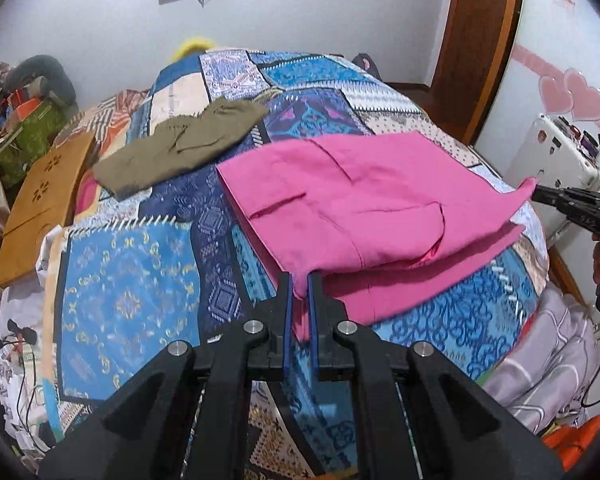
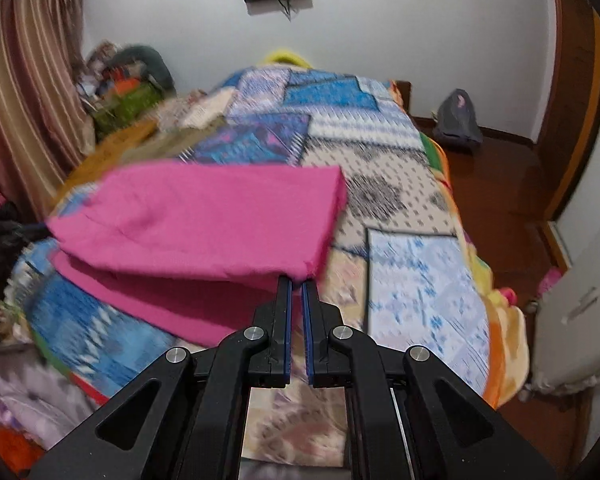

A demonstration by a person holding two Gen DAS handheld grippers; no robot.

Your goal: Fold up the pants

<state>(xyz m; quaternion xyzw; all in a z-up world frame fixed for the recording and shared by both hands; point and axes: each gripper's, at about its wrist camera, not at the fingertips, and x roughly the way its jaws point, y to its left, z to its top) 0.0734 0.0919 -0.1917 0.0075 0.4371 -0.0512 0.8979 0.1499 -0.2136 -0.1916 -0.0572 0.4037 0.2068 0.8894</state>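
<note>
Pink pants (image 1: pixel 364 208) lie doubled over on the patchwork bedspread (image 1: pixel 128 300), a top layer raised over a lower one. My left gripper (image 1: pixel 300 280) is shut on the near left corner of the top layer. My right gripper (image 2: pixel 297 280) is shut on the opposite corner of the pink pants (image 2: pixel 204 220); it also shows at the right edge of the left wrist view (image 1: pixel 540 192), pinching the cloth tip. The cloth hangs stretched between both grippers. The right wrist view is motion-blurred.
Olive-green pants (image 1: pixel 180 144) lie folded further back on the bed. A yellow wooden board (image 1: pixel 40 204) and cluttered boxes (image 1: pixel 32 128) sit at the left. A white appliance (image 1: pixel 552 160), wooden door (image 1: pixel 480 40) and a grey bag (image 2: pixel 458 120) on the floor are right.
</note>
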